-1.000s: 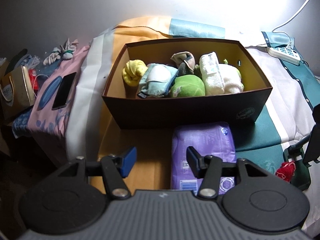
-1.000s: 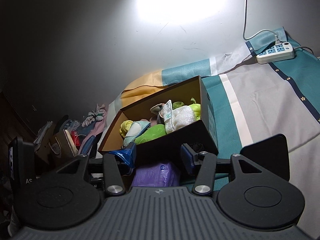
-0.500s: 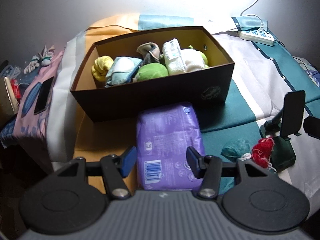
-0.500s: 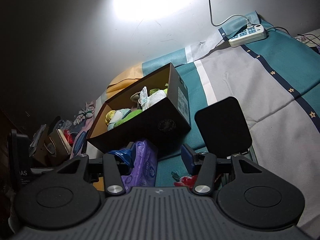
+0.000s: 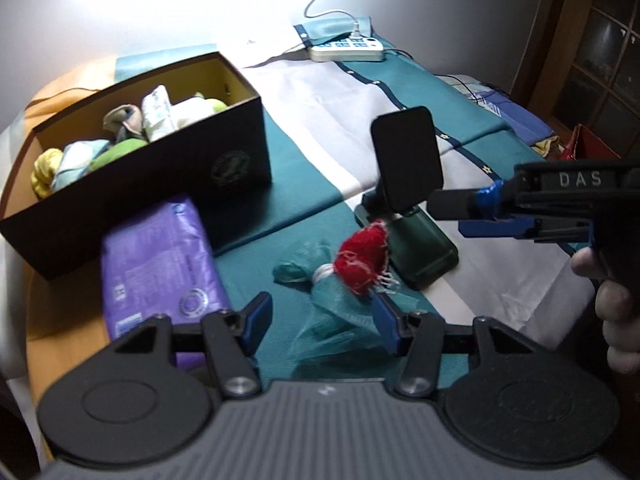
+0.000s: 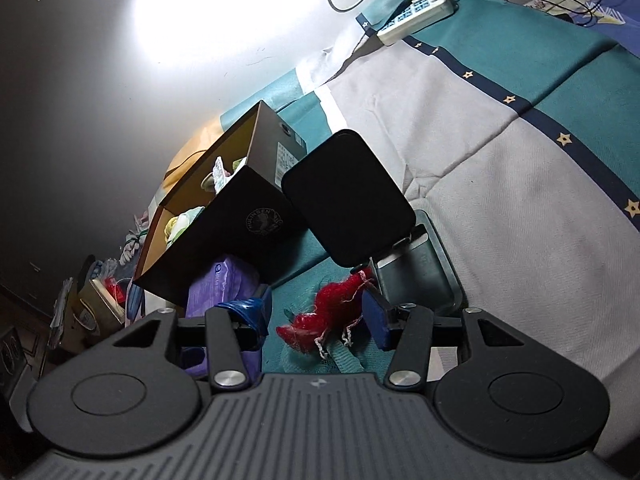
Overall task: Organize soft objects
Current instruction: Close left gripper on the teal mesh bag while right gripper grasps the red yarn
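Note:
A dark cardboard box (image 5: 236,168) on the bed holds several rolled soft items in yellow, green, white and pale blue. In front of it lies a purple soft pack (image 5: 156,264). To its right sits a teal mesh bundle (image 5: 300,268) with a red knitted piece (image 5: 362,258) on it. My left gripper (image 5: 322,318) hovers open over the mesh, its pads apart and touching nothing. My right gripper (image 6: 318,316) is open too, with the red knitted piece (image 6: 332,304) lying between its pads, unpressed. In the left wrist view the right gripper (image 5: 452,216) comes in from the right, held by a hand.
A black phone on a dark green stand (image 5: 406,164) is just behind the red piece, close to both grippers. A white power strip (image 5: 346,48) with its cable lies at the far edge by the wall. The bed cover (image 6: 500,184) runs in teal and grey stripes. Clutter sits beyond the left bed edge.
Both views have swung right and down, away from the box. The left gripper now sits over the teal mesh instead of the purple pack. The right gripper has dropped onto the red piece.

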`<action>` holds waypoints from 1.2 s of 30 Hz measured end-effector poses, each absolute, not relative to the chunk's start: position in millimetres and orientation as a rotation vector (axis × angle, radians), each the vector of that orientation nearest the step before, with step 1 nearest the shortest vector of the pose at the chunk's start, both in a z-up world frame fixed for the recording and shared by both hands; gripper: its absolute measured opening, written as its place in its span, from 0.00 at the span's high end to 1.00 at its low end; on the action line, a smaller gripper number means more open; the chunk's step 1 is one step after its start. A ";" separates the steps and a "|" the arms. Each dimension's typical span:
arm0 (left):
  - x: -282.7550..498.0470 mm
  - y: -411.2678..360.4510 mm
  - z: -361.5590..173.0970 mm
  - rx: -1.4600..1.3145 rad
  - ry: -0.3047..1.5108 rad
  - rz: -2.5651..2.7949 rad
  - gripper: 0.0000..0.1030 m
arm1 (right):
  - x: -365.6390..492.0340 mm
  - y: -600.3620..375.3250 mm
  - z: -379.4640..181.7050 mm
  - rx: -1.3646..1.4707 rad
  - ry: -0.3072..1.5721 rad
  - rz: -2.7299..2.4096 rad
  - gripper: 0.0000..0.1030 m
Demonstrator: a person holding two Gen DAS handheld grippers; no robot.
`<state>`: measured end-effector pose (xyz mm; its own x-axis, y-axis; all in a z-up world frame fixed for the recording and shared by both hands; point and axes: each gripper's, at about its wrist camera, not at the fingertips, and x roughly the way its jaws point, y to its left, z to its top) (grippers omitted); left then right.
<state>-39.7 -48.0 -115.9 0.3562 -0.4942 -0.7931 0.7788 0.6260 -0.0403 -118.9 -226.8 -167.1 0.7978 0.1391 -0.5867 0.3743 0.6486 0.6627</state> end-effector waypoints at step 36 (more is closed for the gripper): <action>-32.2 -34.0 -107.2 0.368 0.813 -0.857 0.92 | -70.3 -215.8 -196.2 0.805 0.802 -0.155 0.66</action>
<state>-32.2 -34.0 -107.2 0.3869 -0.5227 -0.7596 0.7856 0.6182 -0.0253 -70.3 -215.8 -196.2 0.7013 0.1656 -0.6934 0.4124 0.6991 0.5841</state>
